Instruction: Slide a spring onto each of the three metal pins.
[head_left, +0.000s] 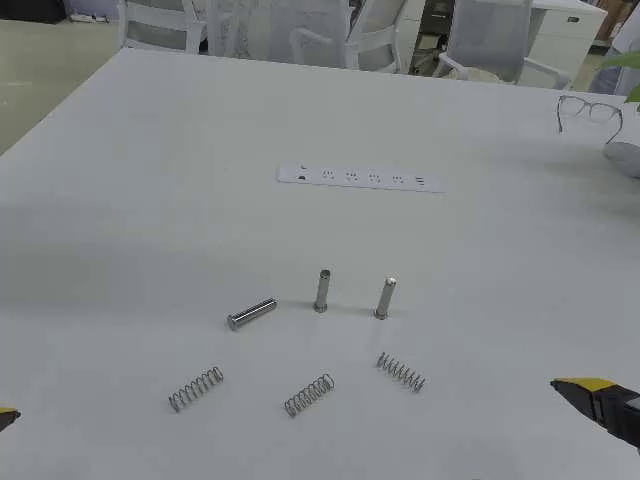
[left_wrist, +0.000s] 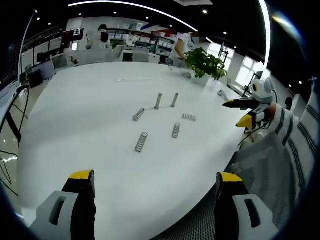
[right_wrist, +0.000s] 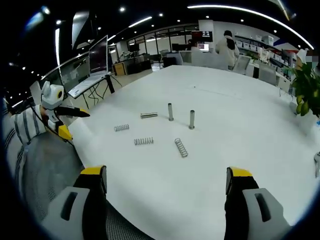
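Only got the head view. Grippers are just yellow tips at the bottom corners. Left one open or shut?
Observer: Open. The left gripper view shows the left gripper with its jaws spread wide and nothing between them.
Operator: Right one?
Observer: Also open. The right gripper has its jaws wide apart and empty.
Operator: Anyone near the bench?
Observer: A person stands beyond the far end of the table, seen from behind.

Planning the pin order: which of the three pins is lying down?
The leftmost pin lies on its side; the middle pin and right pin stand upright.
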